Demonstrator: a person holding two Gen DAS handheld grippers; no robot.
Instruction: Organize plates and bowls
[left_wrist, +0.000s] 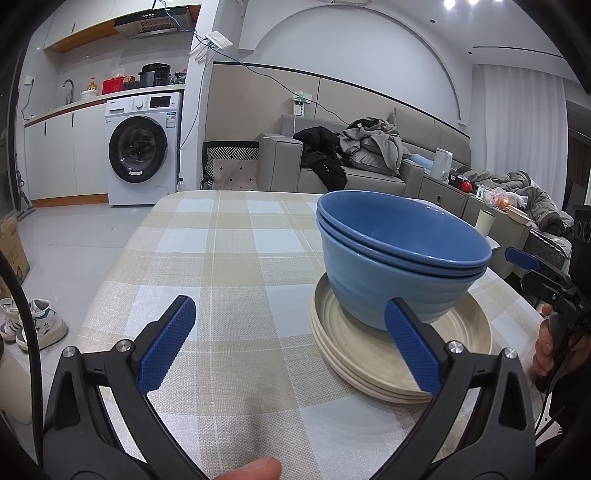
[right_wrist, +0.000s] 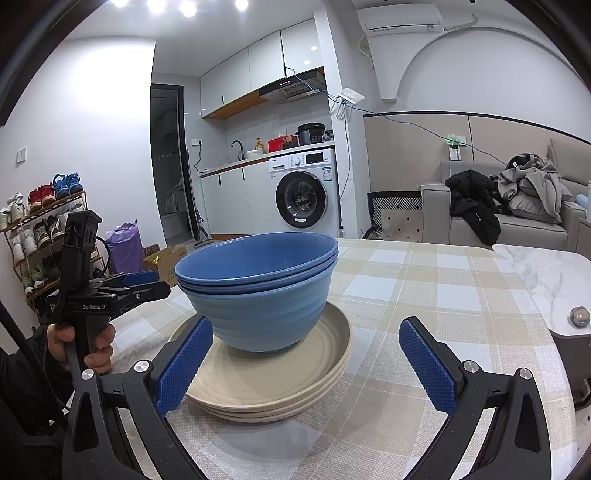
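Bowls (left_wrist: 399, 258), nested, on stacked plates (left_wrist: 402, 354); bare cloth (left_wrist: 229, 266) beside plates. Left gripper (left_wrist: 291, 339), right gripper (right_wrist: 306, 362): fingers apart, empty, flanking plates.

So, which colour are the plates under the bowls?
Cream plates, seen best from the right wrist view.

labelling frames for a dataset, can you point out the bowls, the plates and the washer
bowls (right_wrist: 258, 314), right wrist view, outer wall of the blue stack
plates (right_wrist: 258, 384), right wrist view, bare inner face of the top cream plate
washer (left_wrist: 142, 147), left wrist view, round door glass
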